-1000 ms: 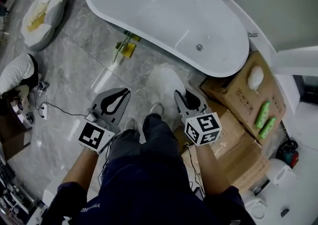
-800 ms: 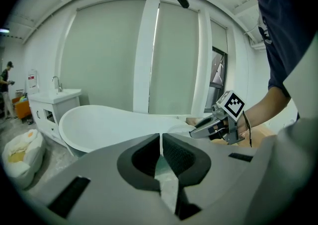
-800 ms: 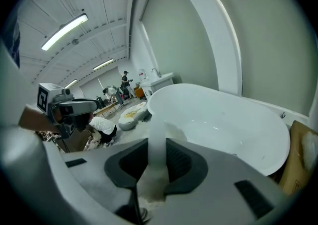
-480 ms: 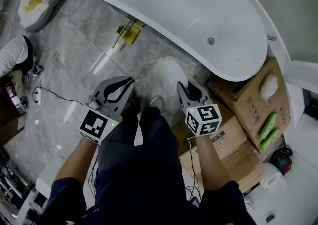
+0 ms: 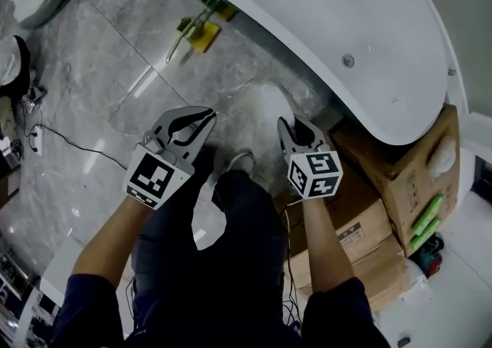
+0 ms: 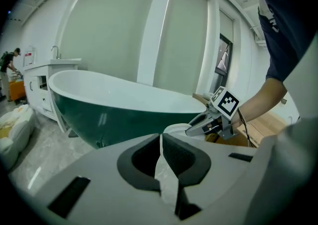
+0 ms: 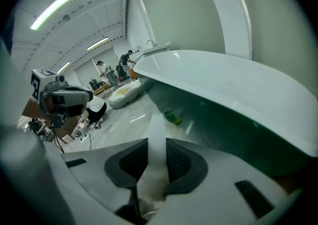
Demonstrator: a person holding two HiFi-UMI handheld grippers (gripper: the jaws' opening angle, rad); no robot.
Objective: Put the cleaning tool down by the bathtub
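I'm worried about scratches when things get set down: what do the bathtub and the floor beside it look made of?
Bathtub: glossy white inside, dark green outside, probably acrylic or enamel; smooth highlights. Floor: polished grey veined tiles, marble or a porcelain lookalike; joint lines and bright glare show.

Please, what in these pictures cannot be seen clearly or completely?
1. Fluffy white cleaning tool, head view: the right gripper holding it hides its grip end.
2. Thin white strip in the left gripper's jaws, left gripper view: too little shows to name it.
3. White oval bathtub, head view: cut off by the top edge.
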